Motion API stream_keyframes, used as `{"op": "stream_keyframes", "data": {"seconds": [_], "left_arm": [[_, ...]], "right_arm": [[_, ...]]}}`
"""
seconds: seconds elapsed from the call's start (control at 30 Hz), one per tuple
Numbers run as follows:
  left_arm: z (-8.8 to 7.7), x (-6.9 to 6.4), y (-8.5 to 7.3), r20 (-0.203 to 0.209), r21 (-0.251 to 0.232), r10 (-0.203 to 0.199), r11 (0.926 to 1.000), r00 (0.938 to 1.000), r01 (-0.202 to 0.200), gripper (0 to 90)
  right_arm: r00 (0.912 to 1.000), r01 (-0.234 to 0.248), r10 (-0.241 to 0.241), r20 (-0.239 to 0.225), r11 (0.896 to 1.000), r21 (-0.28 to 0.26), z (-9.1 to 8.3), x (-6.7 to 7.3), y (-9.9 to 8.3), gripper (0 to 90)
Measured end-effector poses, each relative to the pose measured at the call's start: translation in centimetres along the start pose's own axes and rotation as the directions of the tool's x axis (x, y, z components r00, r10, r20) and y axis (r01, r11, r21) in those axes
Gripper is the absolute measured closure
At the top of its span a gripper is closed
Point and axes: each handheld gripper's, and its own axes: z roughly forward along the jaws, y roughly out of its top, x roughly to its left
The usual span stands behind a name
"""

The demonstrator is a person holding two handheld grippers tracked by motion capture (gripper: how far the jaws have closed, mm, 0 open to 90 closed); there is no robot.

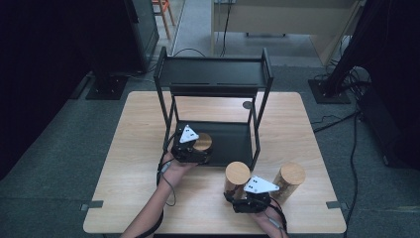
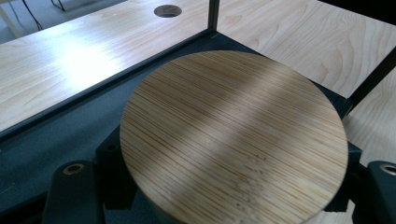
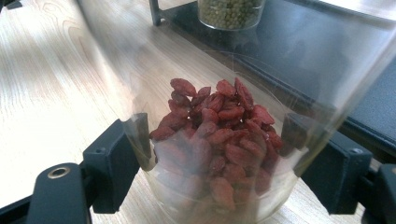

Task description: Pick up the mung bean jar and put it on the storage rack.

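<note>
Here, three clear jars with round bamboo lids are in play. The first jar (image 1: pixel 202 143) stands on the lower shelf of the black rack (image 1: pixel 214 74), at its front left corner; from the high view its lid is the part that shows, and in the left gripper view that lid (image 2: pixel 233 135) lies flat just above the fingers (image 2: pixel 109 163). The right gripper view catches the bottom of this jar farther off on the shelf, holding small green beans (image 3: pixel 229 11). The left gripper (image 1: pixel 190 150) pinches this jar from the front, one finger on each side of the body under the lid, pressed against it.

The second jar (image 1: pixel 236 177) stands on the desk (image 1: pixel 138 163) just in front of the rack's front right leg. Its lower part is filled with red dried berries (image 3: pixel 215 135), heaped to about a third of the glass. The right gripper (image 1: pixel 246 198) clasps it low down, its fingers (image 3: pixel 116 158) set against the glass on either side at the level of the berries.

The third jar (image 1: pixel 288 179) stands on the desk just to the right of the right gripper, apart from the fingers; its contents cannot be made out.
</note>
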Motion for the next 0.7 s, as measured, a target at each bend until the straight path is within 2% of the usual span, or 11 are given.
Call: {"op": "stream_keyframes", "data": {"seconds": [0.27, 0.57, 0.7], "left_arm": [[0.7, 0.1, 0.2, -0.003, 0.008, -0.007, 0.9999, 1.0000, 0.007, 25.9], [1.5, 0.2, 0.4, -0.009, 0.004, -0.026, 0.9996, 0.9996, 0.026, 25.9], [1.7, 0.2, 0.7, -0.013, -0.006, -0.023, 0.9997, 0.9996, 0.023, 25.9]], "right_arm": [[1.0000, 0.000, 0.000, -0.002, 1.000, 0.002, 0.0, 0.0, 0.0, 20.6], [1.0000, 0.001, -0.001, -0.003, 1.000, 0.006, 0.0, 0.0, 0.0, 20.5], [1.0000, 0.001, -0.001, -0.003, 1.000, 0.006, 0.0, 0.1, 0.0, 20.6]]}}
